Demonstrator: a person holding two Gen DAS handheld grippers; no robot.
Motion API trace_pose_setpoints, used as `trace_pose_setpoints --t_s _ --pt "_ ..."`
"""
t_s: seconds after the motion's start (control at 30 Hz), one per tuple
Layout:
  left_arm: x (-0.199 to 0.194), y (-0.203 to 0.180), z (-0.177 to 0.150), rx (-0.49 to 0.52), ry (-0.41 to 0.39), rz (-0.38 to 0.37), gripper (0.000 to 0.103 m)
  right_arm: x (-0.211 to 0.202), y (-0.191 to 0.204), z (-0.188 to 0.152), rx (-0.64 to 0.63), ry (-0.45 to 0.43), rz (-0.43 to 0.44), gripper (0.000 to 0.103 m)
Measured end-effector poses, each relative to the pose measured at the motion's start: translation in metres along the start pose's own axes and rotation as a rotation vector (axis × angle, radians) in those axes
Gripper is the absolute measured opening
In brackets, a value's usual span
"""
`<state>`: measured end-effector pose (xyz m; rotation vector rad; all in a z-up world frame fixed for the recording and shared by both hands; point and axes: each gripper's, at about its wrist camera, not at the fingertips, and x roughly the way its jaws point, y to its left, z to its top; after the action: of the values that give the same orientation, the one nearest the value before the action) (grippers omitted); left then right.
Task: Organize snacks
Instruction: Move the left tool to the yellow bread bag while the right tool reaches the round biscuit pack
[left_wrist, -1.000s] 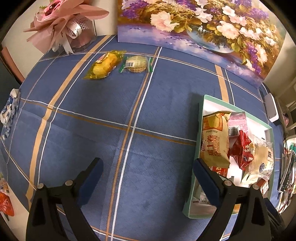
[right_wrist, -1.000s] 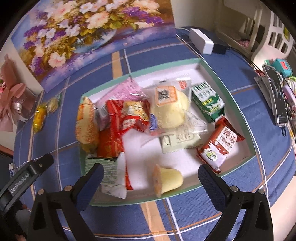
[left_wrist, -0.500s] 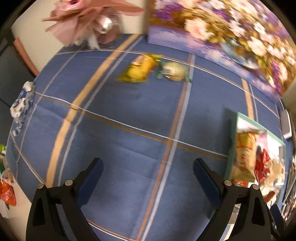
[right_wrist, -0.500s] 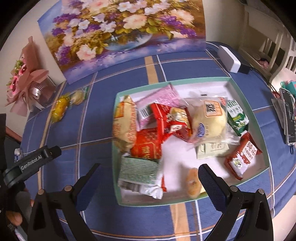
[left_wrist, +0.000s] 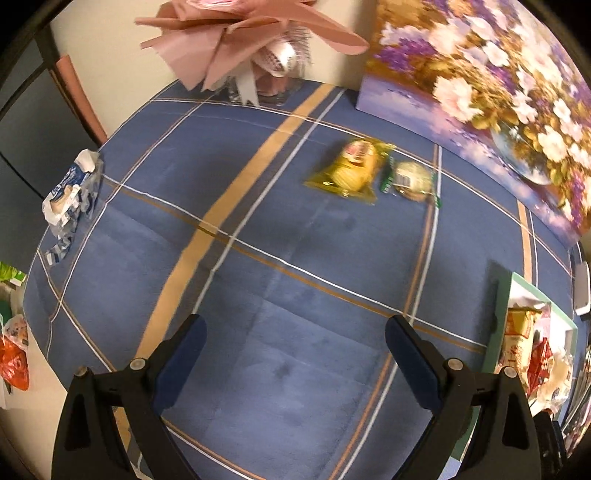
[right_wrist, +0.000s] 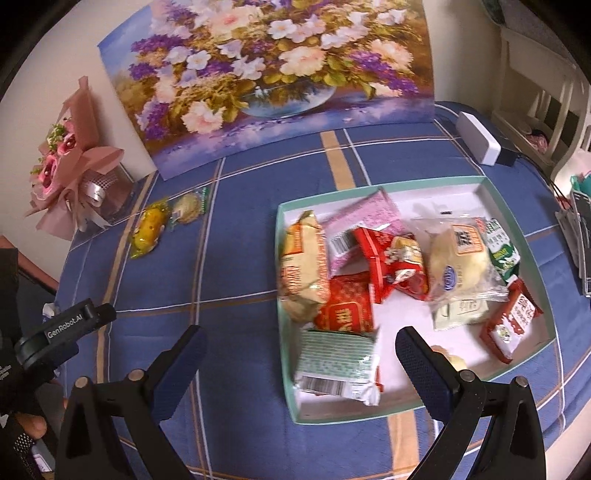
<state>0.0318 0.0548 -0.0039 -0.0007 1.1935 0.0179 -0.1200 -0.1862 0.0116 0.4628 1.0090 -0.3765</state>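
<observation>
1. Tablecloth (left_wrist: 295, 302): blue w/ tan and white stripes, covers the whole table in both views.
2. Painting (right_wrist: 266, 74) of flowers stands at the far edge, leaning on the wall.
3. Tray (right_wrist: 517, 206): white inside, green rim, on the cloth at right. In the left wrist view only its corner (left_wrist: 517, 280) shows, far right.
4. Bouquet (right_wrist: 70, 170) in pink wrap sits at the far left corner, beside the painting.
5. Left gripper (left_wrist: 295, 354): jaws spread wide, nothing between them, over bare cloth, well apart from the tray.
6. Right gripper (right_wrist: 299, 362): jaws wide apart, empty, over the tray's near-left corner; the green pack lies between its fingers in the frame. Contact unclear.
7. Snacks in tray, piled and overlapping: yellow bag (right_wrist: 303, 266) along the left wall, pink pack (right_wrist: 369, 218), red packs (right_wrist: 395, 262), bun (right_wrist: 461, 262) in clear wrap, green pack (right_wrist: 336, 365) at the near-left.
8. Outside the tray, near the painting: yellow pack (left_wrist: 351, 170) and round cake (left_wrist: 410, 177), just beside each other, well apart from both grippers.
9. Crumpled blue-white wrapper (left_wrist: 70, 195) at the cloth's left edge.
</observation>
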Motion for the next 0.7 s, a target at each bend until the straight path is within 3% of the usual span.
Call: trace_pose_setpoints --t_s 0.7 --pt "0.021 0.012 0.014 -0.03 0.039 -0.021 0.097 0.019 0.046 0.022 -0.06 -0.014 -0.021 0.103"
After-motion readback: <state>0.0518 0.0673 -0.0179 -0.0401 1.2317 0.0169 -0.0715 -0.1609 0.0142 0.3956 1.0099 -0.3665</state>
